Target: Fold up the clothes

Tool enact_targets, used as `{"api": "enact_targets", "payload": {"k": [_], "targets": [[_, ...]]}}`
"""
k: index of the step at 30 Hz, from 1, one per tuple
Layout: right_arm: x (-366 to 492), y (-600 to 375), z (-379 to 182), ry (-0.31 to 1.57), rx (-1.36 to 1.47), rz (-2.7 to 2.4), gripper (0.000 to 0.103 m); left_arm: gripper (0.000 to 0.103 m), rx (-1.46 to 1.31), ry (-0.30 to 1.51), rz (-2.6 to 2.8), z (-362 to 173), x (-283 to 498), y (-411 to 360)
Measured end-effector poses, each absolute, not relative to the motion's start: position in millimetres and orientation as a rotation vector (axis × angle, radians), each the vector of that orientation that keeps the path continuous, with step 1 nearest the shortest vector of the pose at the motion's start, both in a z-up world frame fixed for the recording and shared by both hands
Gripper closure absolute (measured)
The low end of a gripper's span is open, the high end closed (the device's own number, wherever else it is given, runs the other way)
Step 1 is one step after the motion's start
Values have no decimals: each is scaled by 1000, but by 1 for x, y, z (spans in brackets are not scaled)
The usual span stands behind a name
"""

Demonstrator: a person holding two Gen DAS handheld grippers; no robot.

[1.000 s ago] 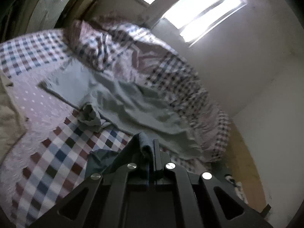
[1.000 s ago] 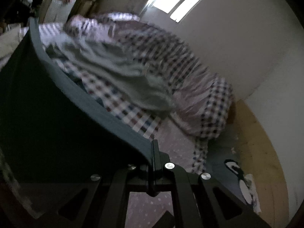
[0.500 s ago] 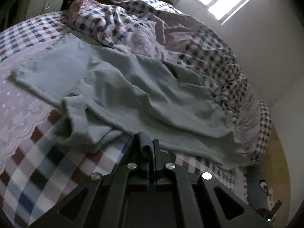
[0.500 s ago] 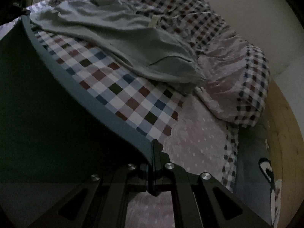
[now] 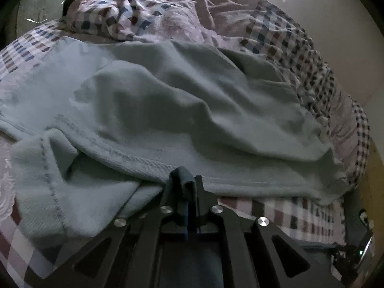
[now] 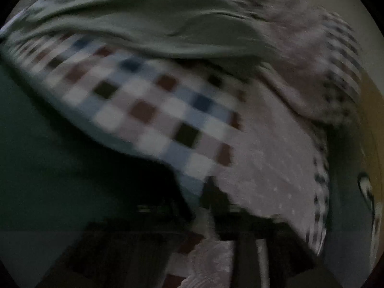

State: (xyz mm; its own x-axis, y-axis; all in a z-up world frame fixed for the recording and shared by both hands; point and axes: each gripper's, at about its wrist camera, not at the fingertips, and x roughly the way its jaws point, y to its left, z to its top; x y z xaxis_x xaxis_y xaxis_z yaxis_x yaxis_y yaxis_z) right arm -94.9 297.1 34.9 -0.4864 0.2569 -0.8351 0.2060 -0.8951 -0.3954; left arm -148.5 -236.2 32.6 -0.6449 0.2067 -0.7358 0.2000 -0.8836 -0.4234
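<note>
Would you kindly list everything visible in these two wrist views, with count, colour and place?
dark cloth: one, dark teal, an edge pinched in the left gripper; its dark sheet fills the left of the right wrist view.
grey garment: one, pale grey-green, crumpled across the bed ahead of both grippers.
bedcover: one, checked white, blue, maroon and pink, under the garments.
quilt: one, checked and pink, bunched behind the grey garment.
wall: pale, beyond the bed.
floor: yellowish, right of the bed.
left gripper: one, black, shut on the dark cloth.
right gripper: one, black, blurred; its jaws have just been opening.
</note>
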Motion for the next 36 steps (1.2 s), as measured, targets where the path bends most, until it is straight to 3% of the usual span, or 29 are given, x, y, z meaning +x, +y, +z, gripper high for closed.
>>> {"api": "enact_targets", "payload": {"k": [1,2,4,5,7,13,16,21,28,36], "targets": [[-92,303,36,-686,-1524,2562,28,90,-1287,-761,2749,33,-145,-239],[-89,308,37,-677,-1492,2532,28,83,-1213,-796,2773,39,-136,-245],[-83,316,39,-661,-1465,2489,28,30,-1064,-868,2817,51,-118,-258],[-80,319,42,-650,-1454,2476,28,21,-995,-907,2839,59,-108,-265],[-73,312,53,-615,-1434,2527,28,20,-937,-921,2873,72,-89,-273],[-39,277,89,-444,-1362,2759,25,20,-1025,-678,2809,97,-38,-257],[-2,247,101,-311,-1325,2904,25,20,-1018,-697,2759,110,-4,-261],[63,196,113,-199,-1299,3095,24,20,-1051,-776,2729,107,62,-281],[153,145,113,-58,-1240,3256,22,21,-1266,-1050,2659,76,136,-315],[179,121,90,-239,-1257,3250,22,22,-1354,-1224,2554,48,192,-315]]}}
